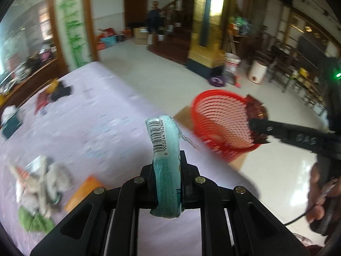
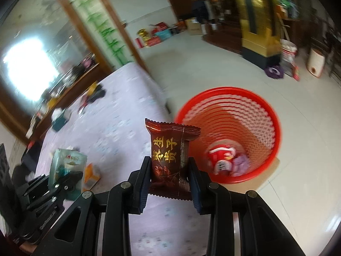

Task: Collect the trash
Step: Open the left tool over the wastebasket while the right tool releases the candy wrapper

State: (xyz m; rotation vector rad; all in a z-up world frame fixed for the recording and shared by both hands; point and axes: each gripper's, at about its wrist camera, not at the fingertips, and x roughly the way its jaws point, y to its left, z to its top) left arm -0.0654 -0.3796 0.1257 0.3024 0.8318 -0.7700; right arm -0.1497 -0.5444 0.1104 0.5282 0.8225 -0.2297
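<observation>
Grippers angled downward toward red basket [image 2: 228, 134]: left gripper [image 1: 167, 168] clamps teal packet [image 1: 164, 160] short of it over the table; right gripper [image 2: 169, 175] pinches brown snack wrapper [image 2: 170, 155] beside its rim

Black tool [image 2: 169, 170] linkage w/ brass rivets, blue pads [image 2: 195, 183]

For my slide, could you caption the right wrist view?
Right gripper carries brown snack packet toward red basket.

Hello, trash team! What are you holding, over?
Left tongs shut on teal packet. Right tongs shut on brown snack wrapper. Red basket close ahead, nothing blocking.
</observation>
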